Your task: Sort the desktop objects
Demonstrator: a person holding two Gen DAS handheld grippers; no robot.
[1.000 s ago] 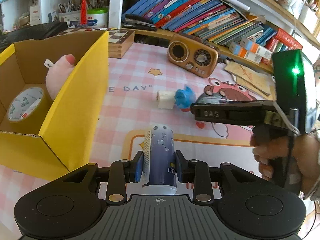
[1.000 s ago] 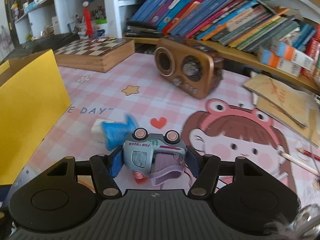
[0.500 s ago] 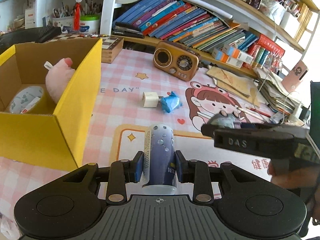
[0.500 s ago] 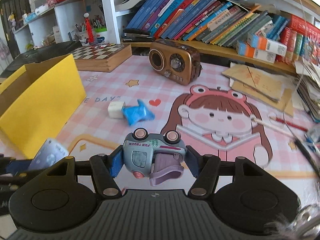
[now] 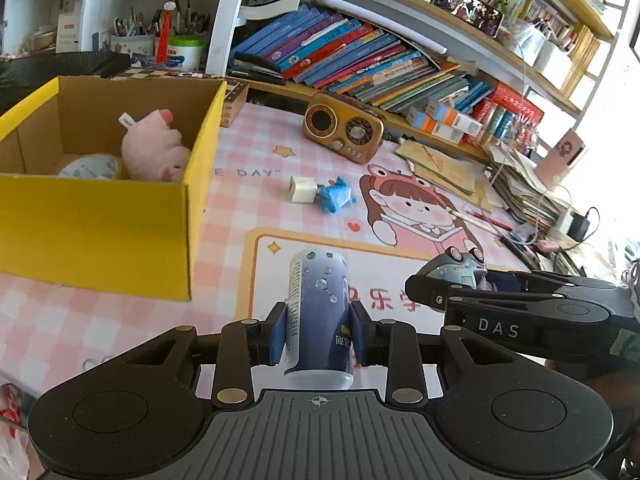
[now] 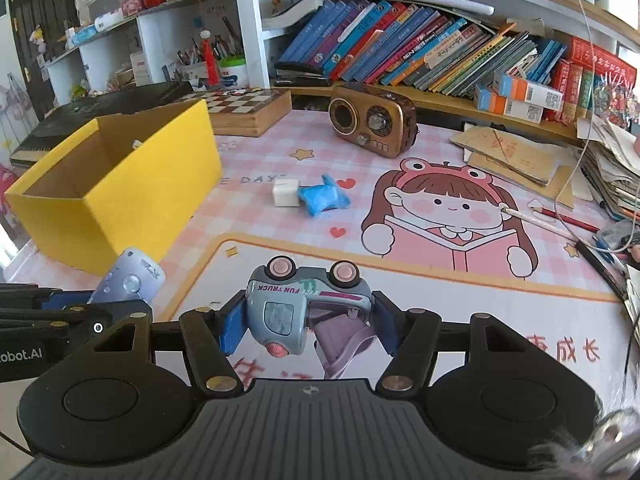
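My left gripper (image 5: 318, 334) is shut on a blue and white tube (image 5: 319, 312), held above the pink desk mat. My right gripper (image 6: 308, 326) is shut on an upside-down light blue toy truck (image 6: 304, 304) with pink wheels; it also shows in the left wrist view (image 5: 460, 266). The yellow cardboard box (image 5: 120, 236) stands at the left with a pink plush toy (image 5: 154, 152) and a roll of tape (image 5: 90, 166) inside. A white charger cube (image 6: 285, 193) and a blue crumpled wrapper (image 6: 324, 199) lie mid-desk.
A brown retro radio (image 6: 372, 120) stands at the back, a wooden chessboard box (image 6: 248, 110) behind the yellow box. Slanted books (image 6: 400, 52) fill the shelf. Paper stacks, pencils and cables (image 6: 580, 184) lie at the right edge.
Both grippers have pulled back and risen from the mid-desk items, each keeping its object. The right gripper has dropped lower and further right in the left view.
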